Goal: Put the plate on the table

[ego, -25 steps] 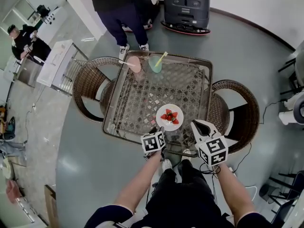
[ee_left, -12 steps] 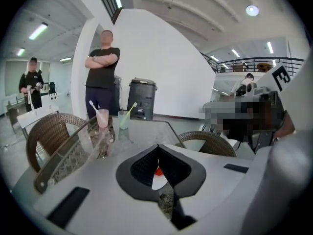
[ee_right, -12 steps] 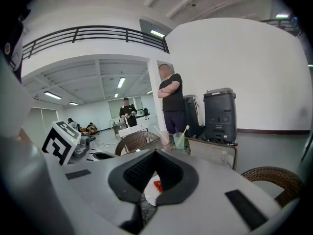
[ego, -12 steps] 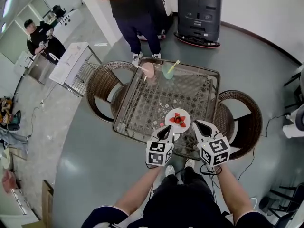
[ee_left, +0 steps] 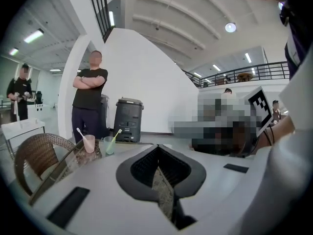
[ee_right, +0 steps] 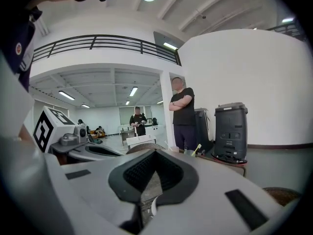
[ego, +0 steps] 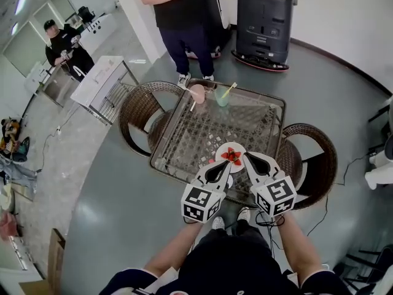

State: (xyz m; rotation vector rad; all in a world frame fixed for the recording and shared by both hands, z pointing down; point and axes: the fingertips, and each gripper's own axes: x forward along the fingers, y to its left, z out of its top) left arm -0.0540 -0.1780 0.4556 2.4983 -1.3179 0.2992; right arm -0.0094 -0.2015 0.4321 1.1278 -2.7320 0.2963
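A white plate [ego: 230, 145] with strawberries [ego: 233, 157] rests on the glass-topped wicker table [ego: 196, 134], near its front edge. My left gripper [ego: 228, 163] hangs over the plate's near left rim. Its jaws have just been closing and now meet with nothing between them. In the left gripper view the left gripper [ee_left: 157, 148] looks out level across the table. My right gripper [ego: 245, 155] hovers at the plate's right side, also shut and empty. In the right gripper view the right gripper [ee_right: 154, 152] shows its jaws meeting at the tip.
A pink cup [ego: 197, 93] and a green cup [ego: 221, 97], each holding a toothbrush, stand at the table's far edge. Wicker chairs flank the table at the left [ego: 138, 112] and right [ego: 313, 158]. A person [ego: 184, 11] and a black machine [ego: 265, 20] stand beyond.
Both grippers have risen from the table's near edge and now point more level. The left gripper's jaws went from open to shut. The plate has stayed on the table.
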